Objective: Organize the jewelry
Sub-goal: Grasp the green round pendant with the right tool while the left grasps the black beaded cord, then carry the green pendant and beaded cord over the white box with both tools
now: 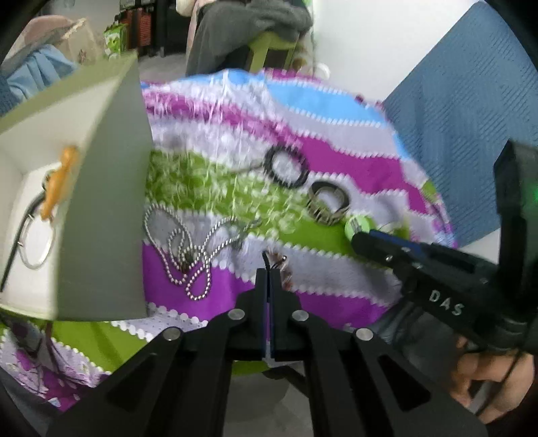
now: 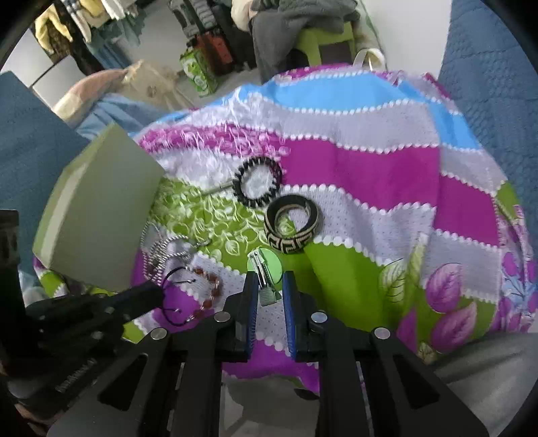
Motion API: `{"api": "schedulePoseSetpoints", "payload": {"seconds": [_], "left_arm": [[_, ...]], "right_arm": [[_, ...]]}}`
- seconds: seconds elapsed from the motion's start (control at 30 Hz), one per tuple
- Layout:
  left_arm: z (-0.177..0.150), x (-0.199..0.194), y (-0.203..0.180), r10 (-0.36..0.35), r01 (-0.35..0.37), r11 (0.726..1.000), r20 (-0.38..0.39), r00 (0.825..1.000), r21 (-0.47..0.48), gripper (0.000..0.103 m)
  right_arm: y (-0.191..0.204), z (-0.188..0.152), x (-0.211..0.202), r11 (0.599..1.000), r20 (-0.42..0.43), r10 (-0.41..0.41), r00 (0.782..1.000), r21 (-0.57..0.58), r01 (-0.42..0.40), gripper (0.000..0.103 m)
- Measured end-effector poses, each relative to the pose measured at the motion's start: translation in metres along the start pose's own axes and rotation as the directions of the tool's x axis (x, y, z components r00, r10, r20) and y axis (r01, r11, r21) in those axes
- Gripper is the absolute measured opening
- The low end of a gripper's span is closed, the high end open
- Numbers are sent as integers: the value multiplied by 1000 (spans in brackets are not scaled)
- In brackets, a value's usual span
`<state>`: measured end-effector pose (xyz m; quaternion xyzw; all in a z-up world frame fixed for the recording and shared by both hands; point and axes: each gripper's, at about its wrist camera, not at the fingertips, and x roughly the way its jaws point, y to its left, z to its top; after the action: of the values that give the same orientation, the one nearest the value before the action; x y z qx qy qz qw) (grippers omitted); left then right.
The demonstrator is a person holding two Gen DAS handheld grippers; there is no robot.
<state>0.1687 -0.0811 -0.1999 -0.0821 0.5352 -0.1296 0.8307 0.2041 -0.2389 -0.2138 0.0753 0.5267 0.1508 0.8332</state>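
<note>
- The box point(image 1: 101, 208) stands open at the left of the cloth-covered worktop point(image 1: 336, 161); in the left wrist view it already holds an orange piece point(image 1: 59, 183) and a metal ring point(image 1: 35, 245) with a dark cord, so part of the sorting looks done.
- The left gripper point(image 1: 269, 272) has its jaws closed together on the thin dark cord of the red bead bracelet point(image 2: 210, 292); the right wrist view shows that gripper's tip at the cord loop, while the beads appear to lie on the cloth, just beside the box. This piece looks like the one in hand, not yet in the box.
- The right gripper point(image 2: 269, 285) is narrowed on a small green-and-silver clip-like piece point(image 2: 264, 272), which stands between its blue pads; whether it is lifted clear of the cloth I cannot tell.
- Left out on the cloth: the silver ball chain point(image 1: 181, 248) coiled next to the box, the black spiky ring point(image 2: 257, 181) further back, and the black-and-cream patterned bangle point(image 2: 291, 223) just in front of it.
- By my judgement the task is under halfway: two pieces boxed, two gripped, three untouched.
- A seated person point(image 1: 248, 30) shows beyond the worktop, apart from the work.
</note>
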Motion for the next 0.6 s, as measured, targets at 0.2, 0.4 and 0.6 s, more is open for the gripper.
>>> {"api": "schedulePoseSetpoints", "payload": {"seconds": [0.2, 0.4, 0.6], "left_arm": [[15, -43, -5, -35, 34, 999, 65, 997, 11, 0], [35, -95, -2, -46, 46, 999, 144, 988, 6, 0], [53, -144, 11, -24, 23, 1000, 220, 975, 4, 0]], "right_arm": [[9, 10, -34, 1000, 61, -13, 998, 3, 13, 12], [26, 25, -82, 1000, 146, -15, 989, 4, 15, 12], [54, 46, -122, 1000, 228, -3, 974, -24, 9, 12]]}}
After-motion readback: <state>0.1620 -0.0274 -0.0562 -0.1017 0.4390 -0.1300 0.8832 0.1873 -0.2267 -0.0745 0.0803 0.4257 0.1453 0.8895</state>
